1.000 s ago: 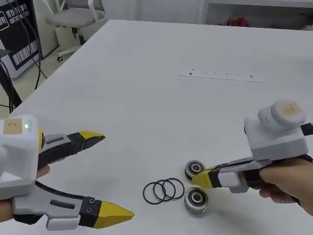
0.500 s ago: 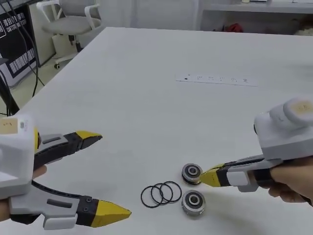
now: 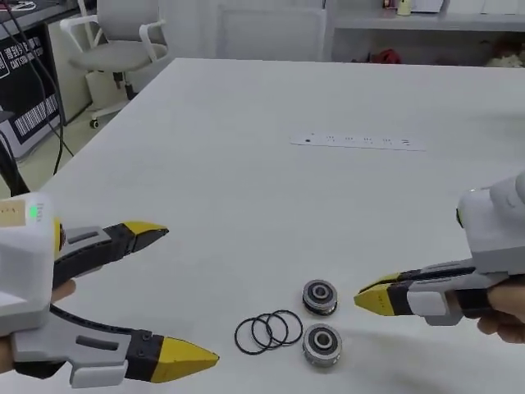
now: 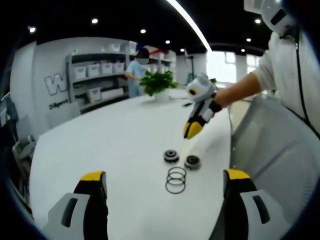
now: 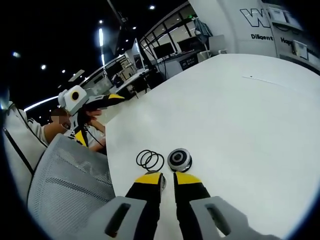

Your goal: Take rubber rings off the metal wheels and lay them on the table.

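Two metal wheels (image 3: 320,296) (image 3: 321,344) lie flat on the white table (image 3: 246,164), with three thin black rubber rings (image 3: 268,330) overlapping just left of them. My right gripper (image 3: 371,299) hovers shut a short way right of the wheels, holding nothing. My left gripper (image 3: 176,295) stands wide open at the left, its jaws empty. In the left gripper view the wheels (image 4: 171,156) (image 4: 192,161) and rings (image 4: 175,180) lie ahead, with the right gripper (image 4: 193,130) beyond. In the right gripper view one wheel (image 5: 179,159) and the rings (image 5: 150,160) lie past my closed jaws; the other wheel (image 5: 162,181) is partly hidden.
A flat white power strip (image 3: 357,141) lies farther back on the table. A white office chair (image 3: 123,41) stands off the far left corner. A grey mesh chair back (image 5: 65,185) is close to the table's near edge.
My right gripper has drawn back to the right, from between the two wheels to a gap away from them. Wheels, rings and left gripper kept their places; the head camera tilted.
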`<state>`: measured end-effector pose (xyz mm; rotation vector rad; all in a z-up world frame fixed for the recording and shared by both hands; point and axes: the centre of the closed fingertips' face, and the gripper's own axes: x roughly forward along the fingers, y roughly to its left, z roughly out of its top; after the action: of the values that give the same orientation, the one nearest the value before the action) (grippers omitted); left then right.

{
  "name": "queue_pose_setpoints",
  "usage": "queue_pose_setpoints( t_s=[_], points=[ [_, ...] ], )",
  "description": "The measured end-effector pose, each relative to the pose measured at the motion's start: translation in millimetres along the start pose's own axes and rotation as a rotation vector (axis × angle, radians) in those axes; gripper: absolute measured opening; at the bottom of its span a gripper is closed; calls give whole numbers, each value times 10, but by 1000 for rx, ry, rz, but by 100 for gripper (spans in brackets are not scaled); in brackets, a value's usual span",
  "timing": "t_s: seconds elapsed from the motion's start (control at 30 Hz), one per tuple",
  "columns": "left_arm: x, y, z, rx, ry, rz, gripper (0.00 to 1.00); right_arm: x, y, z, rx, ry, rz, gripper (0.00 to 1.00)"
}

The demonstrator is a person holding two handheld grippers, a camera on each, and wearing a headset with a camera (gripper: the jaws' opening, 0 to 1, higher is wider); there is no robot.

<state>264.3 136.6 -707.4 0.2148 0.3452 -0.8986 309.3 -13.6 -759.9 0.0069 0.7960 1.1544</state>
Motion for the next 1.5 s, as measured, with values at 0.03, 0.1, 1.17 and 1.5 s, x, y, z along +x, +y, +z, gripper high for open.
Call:
queue_pose_setpoints(
  t_s=[0.03,0.1,1.17,1.5],
  points=[
    [-1,-4,1,1,2,-1,98,-22,1,-4,0,-7,1,7],
    [-2,-8,5,4,3,-1,98,-54,3,-7,4,-18,3,10],
    [66,-5,144,-3,16,-51,99,-318,-6,-40,-48,-134,3,50],
    [115,-19,197,9,16,-68,98,-310,-26,-79,-64,-142,0,53]
  ],
)
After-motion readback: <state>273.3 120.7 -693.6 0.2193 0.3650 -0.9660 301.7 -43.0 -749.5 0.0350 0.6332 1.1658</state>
